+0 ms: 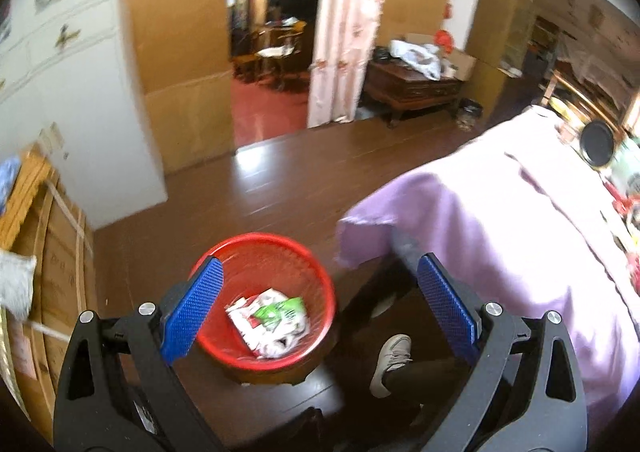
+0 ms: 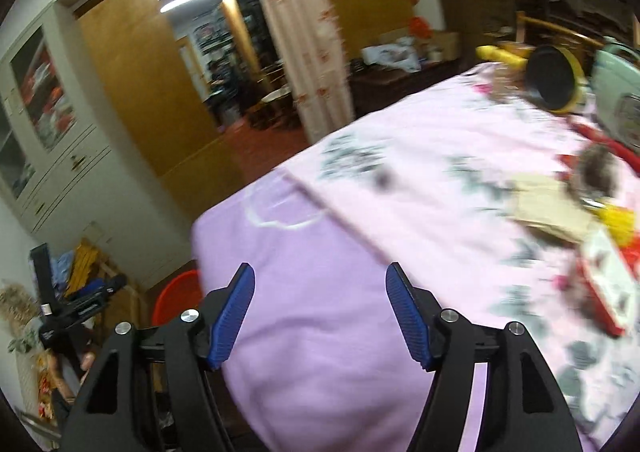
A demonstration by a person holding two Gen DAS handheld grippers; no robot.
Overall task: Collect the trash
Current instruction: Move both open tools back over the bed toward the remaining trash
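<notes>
your left gripper [image 1: 320,284] hangs open, tilted down over the round red plastic mesh bin [image 1: 264,298] holding crumpled wrappers [image 1: 272,318]; your right gripper [image 2: 320,292] gapes empty.

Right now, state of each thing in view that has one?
left gripper: open, nothing between the fingers, above the bin
right gripper: open, empty, over the purple cloth
red bin: upright on the floor, holds crumpled wrappers
wrappers: lying in the bin's bottom
purple cloth: draped over the table's corner
red-and-white packet: lying flat on the cloth, not yet collected
</notes>
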